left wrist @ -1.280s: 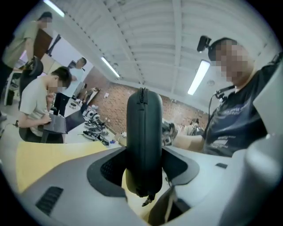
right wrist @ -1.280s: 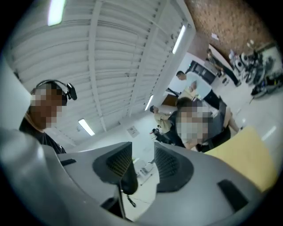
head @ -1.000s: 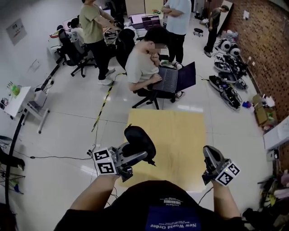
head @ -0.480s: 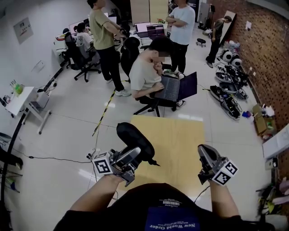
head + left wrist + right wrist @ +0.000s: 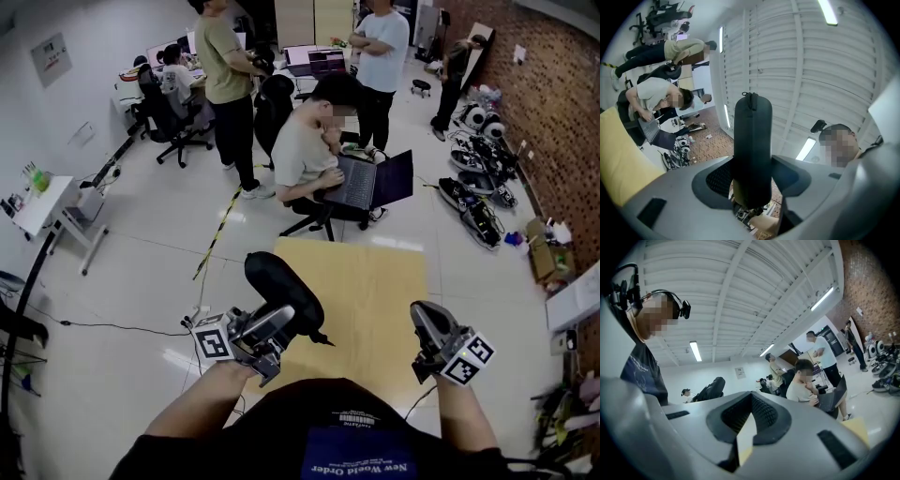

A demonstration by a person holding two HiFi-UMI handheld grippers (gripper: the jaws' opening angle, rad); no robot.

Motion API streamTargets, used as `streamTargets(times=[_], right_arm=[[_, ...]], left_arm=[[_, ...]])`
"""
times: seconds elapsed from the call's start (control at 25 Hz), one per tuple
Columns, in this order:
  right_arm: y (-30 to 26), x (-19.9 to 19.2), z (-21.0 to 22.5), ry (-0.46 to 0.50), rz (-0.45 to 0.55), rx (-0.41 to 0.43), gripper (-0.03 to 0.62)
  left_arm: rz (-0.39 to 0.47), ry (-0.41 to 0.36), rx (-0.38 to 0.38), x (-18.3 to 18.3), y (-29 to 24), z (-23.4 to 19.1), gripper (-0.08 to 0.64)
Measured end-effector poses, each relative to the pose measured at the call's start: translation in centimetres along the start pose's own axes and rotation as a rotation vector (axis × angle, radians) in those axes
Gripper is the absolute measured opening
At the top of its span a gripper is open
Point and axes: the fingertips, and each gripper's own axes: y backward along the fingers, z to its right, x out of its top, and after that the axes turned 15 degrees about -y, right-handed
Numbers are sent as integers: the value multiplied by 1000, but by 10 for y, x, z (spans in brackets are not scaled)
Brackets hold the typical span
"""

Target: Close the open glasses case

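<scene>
Left hand-held gripper (image 5: 751, 190) is clamping the black glasses case (image 5: 753, 140) at part width, with the pads pressing its near end. The case is sticking out ahead of the jaws, its long axis running along the gripper's pointing line, up and away. It is hanging in the air over the left edge of the yellow bench (image 5: 375, 281). Seen edge-on the lid looks shut, but I can't fully tell. Right hand-held gripper (image 5: 427, 323) is sitting with its jaws together and empty, well apart to the case's right, so the left hand is nearer. Since a second ago the left gripper has rolled and lifted, and the case is showing longer and narrower. The right gripper has shifted slightly inward.
</scene>
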Motion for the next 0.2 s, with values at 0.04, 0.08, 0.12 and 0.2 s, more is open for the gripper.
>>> streamTargets(times=[0.04, 0.08, 0.12, 0.2], right_arm=[[1, 2, 0, 0, -1, 3, -14], [3, 4, 1, -1, -1, 5, -14], [4, 6, 1, -1, -1, 8, -14], [6, 10, 3, -2, -2, 11, -14]], left_arm=[[0, 1, -2, 0, -3, 1, 241], [2, 2, -5, -1, -6, 3, 241], [4, 2, -9, -1, -9, 4, 241], [7, 4, -16, 0, -15, 6, 241]])
